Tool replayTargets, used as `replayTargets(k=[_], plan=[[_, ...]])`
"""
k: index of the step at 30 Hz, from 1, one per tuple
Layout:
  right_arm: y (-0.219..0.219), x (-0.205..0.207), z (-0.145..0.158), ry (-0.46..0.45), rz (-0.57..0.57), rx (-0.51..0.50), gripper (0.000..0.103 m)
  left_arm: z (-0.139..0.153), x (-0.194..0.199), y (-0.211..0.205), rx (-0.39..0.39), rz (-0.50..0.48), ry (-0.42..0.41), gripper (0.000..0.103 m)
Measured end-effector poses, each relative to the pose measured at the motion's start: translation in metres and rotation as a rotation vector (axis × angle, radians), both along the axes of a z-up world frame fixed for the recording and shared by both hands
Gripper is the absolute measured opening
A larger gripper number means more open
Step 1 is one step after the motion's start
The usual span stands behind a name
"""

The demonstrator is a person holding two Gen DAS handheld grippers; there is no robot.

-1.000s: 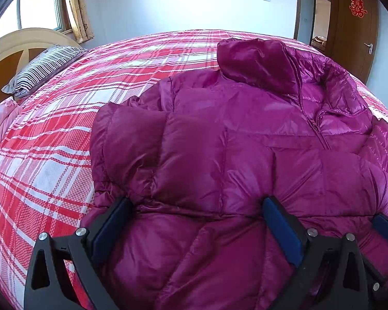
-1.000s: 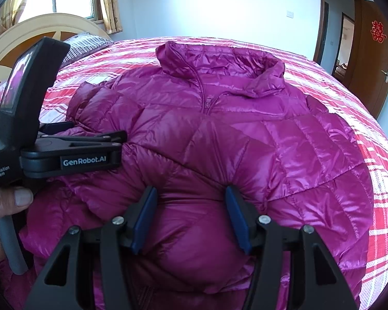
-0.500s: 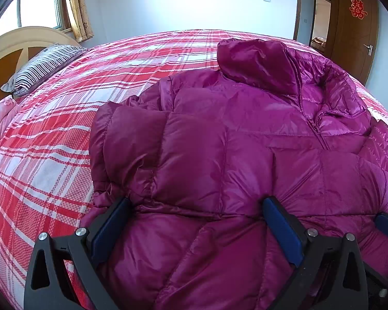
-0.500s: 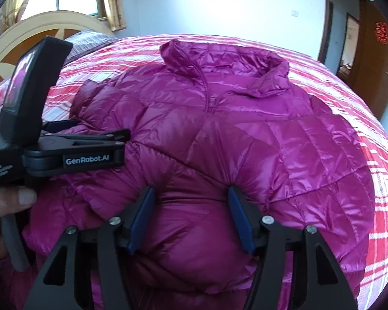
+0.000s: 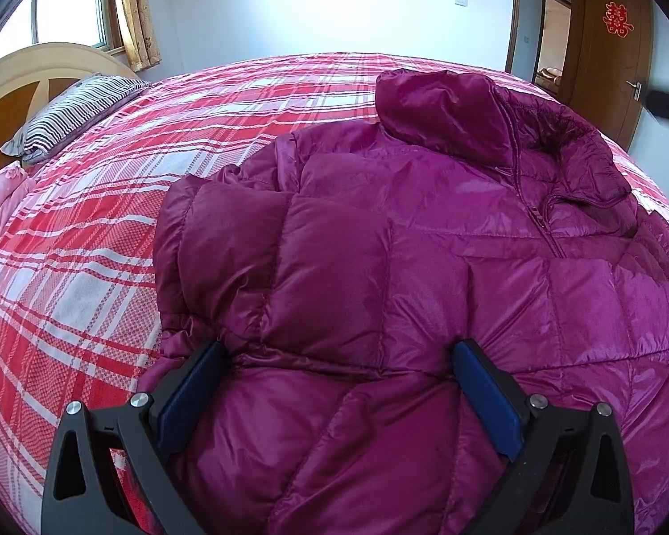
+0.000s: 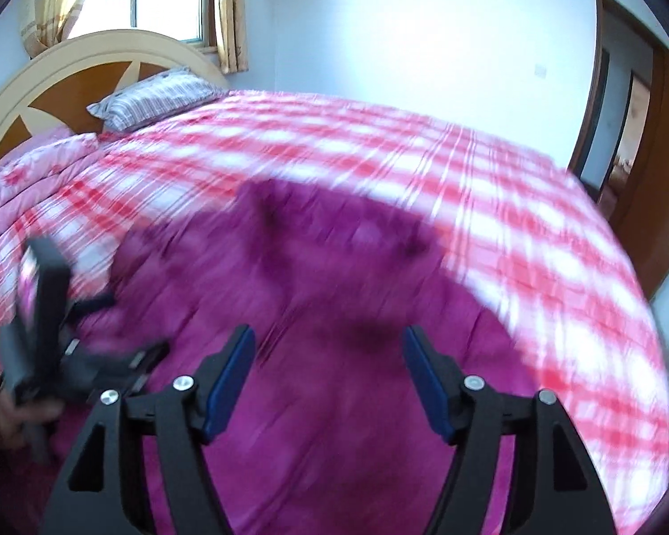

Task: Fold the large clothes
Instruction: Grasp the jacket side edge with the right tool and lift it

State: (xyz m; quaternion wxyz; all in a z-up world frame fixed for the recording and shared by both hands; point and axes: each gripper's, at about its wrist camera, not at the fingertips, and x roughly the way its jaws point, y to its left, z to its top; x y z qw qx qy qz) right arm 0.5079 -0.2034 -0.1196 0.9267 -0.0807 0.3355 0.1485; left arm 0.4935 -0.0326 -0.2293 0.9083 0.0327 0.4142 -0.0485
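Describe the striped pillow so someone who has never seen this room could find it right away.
Start at the bed's red plaid sheet and follow it to the curved wooden headboard below the window. The striped pillow lies there; its thin dark and white stripes distinguish it from the pink floral quilt beside it.

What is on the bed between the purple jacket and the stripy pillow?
Only bare checked bedspread lies between the purple jacket and the striped pillow; the left wrist view shows it clearly.
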Motion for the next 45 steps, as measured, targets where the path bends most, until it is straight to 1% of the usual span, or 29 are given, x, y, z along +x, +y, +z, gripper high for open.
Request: replayTargets(k=[3, 4, 5, 6, 7, 8, 10, 13, 15, 16, 17, 18, 20, 22, 25, 26, 27, 29, 31, 33, 34, 35, 37, 39, 40, 42, 45], plan=[[0.01, 0.038, 0.012, -0.008, -0.003, -0.005, 0.072, 0.0, 0.0, 0.0, 0.0, 0.0, 0.0, 0.102], [0.015, 0.044, 0.013, -0.003, 0.001, -0.012, 0.072, 0.0, 0.0, 0.0, 0.0, 0.0, 0.0, 0.102], [0.025, 0.056, 0.01, 0.017, 0.001, -0.038, 0.071, 0.0, 0.0, 0.0, -0.001, -0.001, 0.0, 0.102], [0.04, 0.071, 0.004, 0.035, -0.001, -0.09, 0.066, 0.0, 0.0, 0.001, -0.002, -0.001, 0.0, 0.102], [0.046, 0.076, 0.0, 0.033, -0.002, -0.113, 0.063, 0.0, 0.0, 0.0, -0.002, -0.001, 0.0, 0.102], [0.06, 0.084, -0.008, 0.034, 0.009, -0.132, 0.063, 0.0, 0.0, 0.0, -0.003, -0.001, 0.0, 0.102], [0.07, 0.088, -0.019, 0.063, 0.043, -0.124, 0.063, 0.0, 0.0, 0.0, -0.004, -0.001, 0.0, 0.102], [0.097, 0.085, -0.055, 0.132, 0.104, -0.153, 0.063, 0.0, 0.0, 0.0, -0.005, -0.001, 0.0, 0.102], [0.108, 0.081, -0.072, 0.164, 0.148, -0.205, 0.062, 0.0, 0.0, 0.0, -0.005, -0.001, 0.0, 0.102], [0.114, 0.076, -0.081, 0.175, 0.172, -0.252, 0.062, 0.0, 0.0, 0.0, -0.006, 0.0, 0.0, 0.102], [0.117, 0.07, -0.085, 0.164, 0.193, -0.294, 0.062, 0.0, 0.0, 0.0, -0.006, 0.0, 0.0, 0.102], [0.114, 0.067, -0.082, 0.146, 0.206, -0.309, 0.062, 0.0, 0.0, 0.0, -0.007, -0.001, 0.0, 0.102], [0.106, 0.064, -0.066, 0.12, 0.222, -0.305, 0.062, 0.0, 0.001, 0.0, -0.007, -0.001, 0.0, 0.102], [0.09, 0.064, -0.04, 0.052, 0.23, -0.279, 0.063, 0.0, 0.001, 0.001, -0.007, -0.001, 0.0, 0.102], [0.072, 0.082, -0.015, -0.005, 0.188, -0.299, 0.07, 0.0, 0.0, 0.0, -0.007, -0.001, 0.0, 0.102], [0.066, 0.091, -0.012, -0.015, 0.165, -0.305, 0.074, 0.0, 0.001, 0.001, -0.007, -0.001, 0.0, 0.102], [0.064, 0.098, -0.012, -0.01, 0.154, -0.308, 0.078, 0.0, 0.001, 0.001, -0.008, -0.001, 0.0, 0.102], [0.056, 0.121, -0.019, 0.051, 0.162, -0.31, 0.078, 0.0, 0.001, 0.001, -0.008, -0.001, 0.0, 0.102], [0.054, 0.13, -0.026, 0.087, 0.18, -0.322, 0.076, 0.0, 0.001, 0.001, -0.007, -0.001, -0.001, 0.102], [0.052, 0.132, -0.033, 0.141, 0.234, -0.309, 0.066, 0.0, 0.0, 0.001, -0.008, -0.001, -0.001, 0.102], [0.056, 0.131, -0.036, 0.149, 0.259, -0.327, 0.064, 0.0, 0.0, 0.001, -0.008, -0.001, -0.001, 0.102], [0.058, 0.127, -0.04, 0.142, 0.279, -0.364, 0.062, 0.0, 0.0, 0.001, -0.007, -0.001, -0.001, 0.102], [0.063, 0.12, -0.046, 0.134, 0.306, -0.435, 0.05, 0.0, 0.001, 0.001, -0.007, -0.001, -0.001, 0.102], [0.061, 0.119, -0.049, 0.135, 0.308, -0.454, 0.021, 0.0, 0.001, 0.001, -0.007, -0.001, -0.001, 0.102], [0.059, 0.116, -0.05, 0.123, 0.302, -0.463, 0.017, 0.0, 0.001, 0.001, -0.007, -0.001, -0.001, 0.102], [0.056, 0.107, -0.05, 0.093, 0.298, -0.466, 0.012, 0.0, 0.0, 0.001, -0.007, -0.001, -0.001, 0.102], [0.054, 0.091, -0.051, 0.04, 0.288, -0.464, 0.01, 0.0, 0.0, 0.001, -0.007, -0.002, -0.001, 0.102]])
